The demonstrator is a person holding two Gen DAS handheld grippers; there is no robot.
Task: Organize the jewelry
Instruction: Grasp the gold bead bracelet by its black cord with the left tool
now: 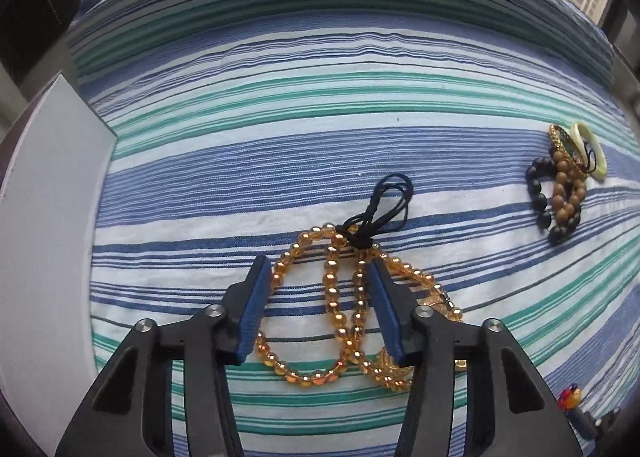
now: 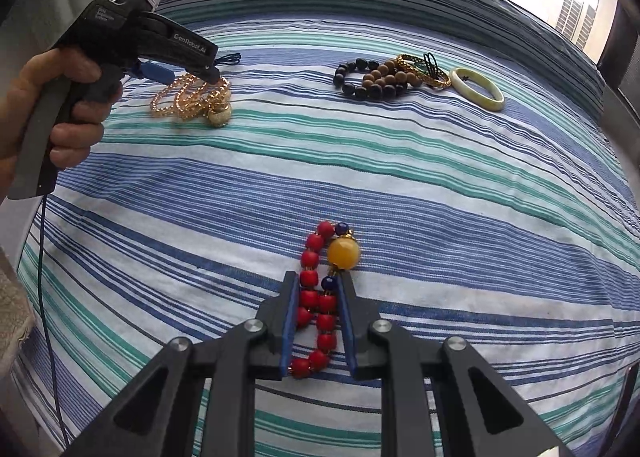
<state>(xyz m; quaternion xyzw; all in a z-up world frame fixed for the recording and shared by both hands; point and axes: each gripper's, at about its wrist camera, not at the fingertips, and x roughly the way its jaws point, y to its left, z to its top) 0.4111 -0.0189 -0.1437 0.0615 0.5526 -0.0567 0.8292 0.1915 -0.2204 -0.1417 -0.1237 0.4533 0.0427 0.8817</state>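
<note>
An amber bead necklace [image 1: 331, 289] with a black cord loop [image 1: 390, 197] lies in loose coils on the striped cloth. My left gripper [image 1: 319, 263] points down over it, jaws part open. Several strands lie between the blue pads [image 1: 256, 309], unsqueezed. The right wrist view shows that gripper [image 2: 186, 75] held by a hand [image 2: 76, 109] above the same necklace [image 2: 188, 97]. My right gripper [image 2: 318, 279] is shut on a doubled string of red beads [image 2: 316, 301]. Its big yellow bead [image 2: 343, 253] lies just past the fingertips.
A cluster at the far right holds a dark bead bracelet [image 2: 356, 79], a wooden bead bracelet [image 2: 390, 77], a gold bangle [image 2: 420, 69] and a pale jade bangle [image 2: 476, 89]. A white board [image 1: 48, 217] borders the striped cloth [image 2: 440, 185] on the left.
</note>
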